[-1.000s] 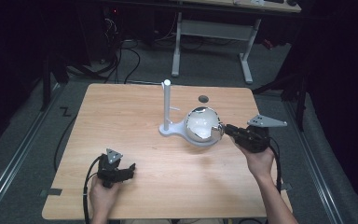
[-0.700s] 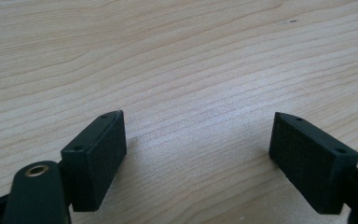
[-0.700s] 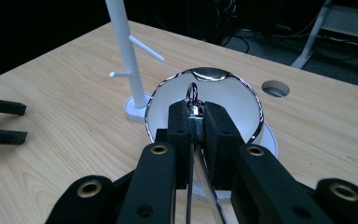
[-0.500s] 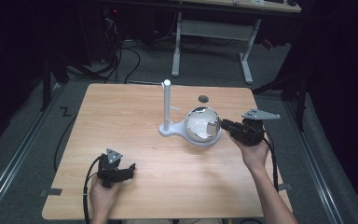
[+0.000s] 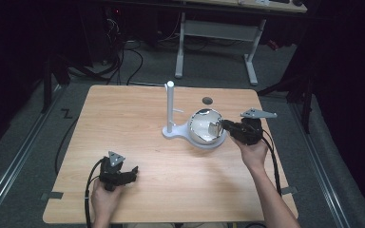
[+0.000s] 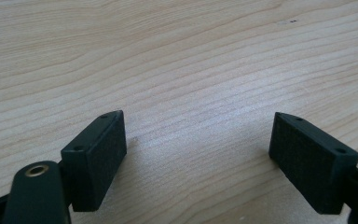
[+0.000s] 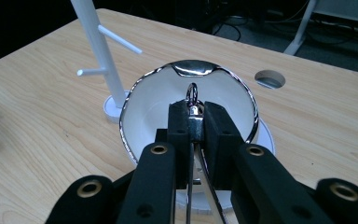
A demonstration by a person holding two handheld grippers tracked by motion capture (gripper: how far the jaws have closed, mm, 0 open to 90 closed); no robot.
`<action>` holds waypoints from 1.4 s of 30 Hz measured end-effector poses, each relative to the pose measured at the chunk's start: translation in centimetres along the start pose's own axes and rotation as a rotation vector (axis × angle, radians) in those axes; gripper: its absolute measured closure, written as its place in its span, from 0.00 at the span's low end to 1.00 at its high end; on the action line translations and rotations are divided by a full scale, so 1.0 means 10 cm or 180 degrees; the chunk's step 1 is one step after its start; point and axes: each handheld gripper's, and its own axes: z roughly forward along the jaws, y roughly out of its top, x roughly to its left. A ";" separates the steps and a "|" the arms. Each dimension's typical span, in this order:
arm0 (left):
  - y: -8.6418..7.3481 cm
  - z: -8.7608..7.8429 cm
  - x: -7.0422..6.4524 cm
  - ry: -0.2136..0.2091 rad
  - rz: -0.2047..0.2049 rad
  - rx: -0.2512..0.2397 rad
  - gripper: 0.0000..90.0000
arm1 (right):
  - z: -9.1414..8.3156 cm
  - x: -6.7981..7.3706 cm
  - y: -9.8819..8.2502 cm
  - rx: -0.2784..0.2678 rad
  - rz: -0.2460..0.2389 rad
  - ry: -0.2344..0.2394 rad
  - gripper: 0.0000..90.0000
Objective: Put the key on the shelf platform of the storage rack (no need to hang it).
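On the wooden worktop (image 5: 138, 128) a white stand (image 5: 170, 107) with a round base and short side pegs rises upright near the middle. Just to its right sits a white bowl-like piece with a chrome rim (image 5: 205, 128), tilted so its opening faces the right hand-held gripper (image 7: 196, 122). That gripper's jaws are closed on a small metal clasp with a ring (image 7: 192, 105) at the bowl's near rim, and thin metal strands run down from the clasp between the jaws. A round hole (image 5: 207, 100) lies in the worktop beyond the bowl. The left hand-held gripper (image 5: 132, 172) rests near the front left, well apart from the stand, its jaws spread wide over bare wood, gripping nothing.
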 end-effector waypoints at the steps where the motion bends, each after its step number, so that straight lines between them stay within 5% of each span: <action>1: 0.00 0.00 0.00 0.0001 0.0001 0.0000 0.21 | 0.04 -0.01 -0.01 0.0028 0.0028 -0.0003 0.91; 42: 0.00 0.00 0.00 -0.0001 0.0000 0.0001 0.21 | 0.55 -0.08 -0.05 0.0322 0.0150 -0.0038 0.91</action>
